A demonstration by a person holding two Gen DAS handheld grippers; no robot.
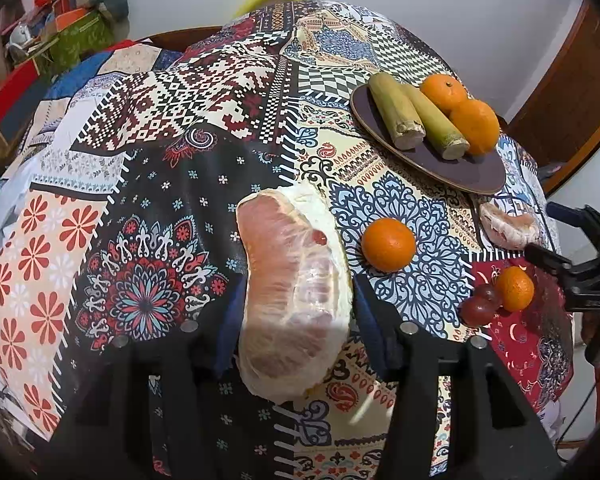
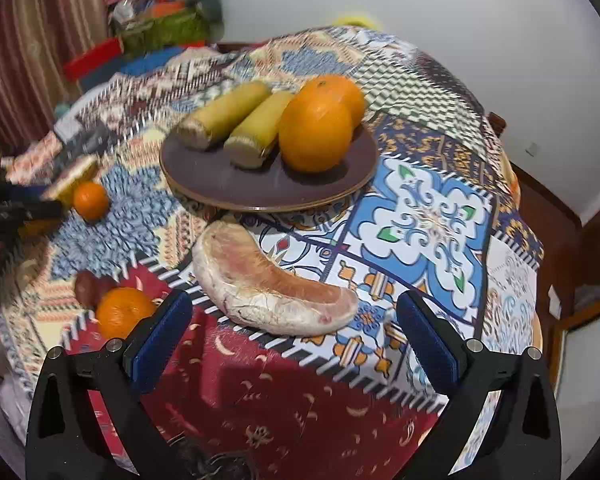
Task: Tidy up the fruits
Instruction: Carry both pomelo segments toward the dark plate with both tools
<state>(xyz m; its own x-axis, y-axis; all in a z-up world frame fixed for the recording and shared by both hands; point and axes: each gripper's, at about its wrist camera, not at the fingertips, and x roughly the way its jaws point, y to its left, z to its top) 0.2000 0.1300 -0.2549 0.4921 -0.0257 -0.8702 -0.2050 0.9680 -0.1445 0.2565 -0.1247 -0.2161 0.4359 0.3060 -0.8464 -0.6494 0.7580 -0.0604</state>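
Note:
My left gripper [image 1: 296, 304] is shut on a large pomelo segment [image 1: 290, 292] and holds it above the patchwork tablecloth. My right gripper [image 2: 294, 336] is open, its jaws either side of a second pomelo segment [image 2: 268, 284] that lies on the cloth; this segment also shows in the left wrist view [image 1: 508, 224]. A dark plate [image 2: 228, 184] holds two sugarcane pieces [image 2: 224, 114] and two oranges [image 2: 316, 136]; the plate also shows in the left wrist view [image 1: 460, 168]. Loose oranges [image 1: 388, 244] [image 1: 514, 288] and dark red fruits [image 1: 480, 304] lie on the cloth.
The right gripper shows at the right edge of the left wrist view [image 1: 580, 264]. The table edge drops off on the right [image 2: 540, 264]. Boxes and clutter [image 2: 160, 24] stand at the far left behind the table. A white wall is behind.

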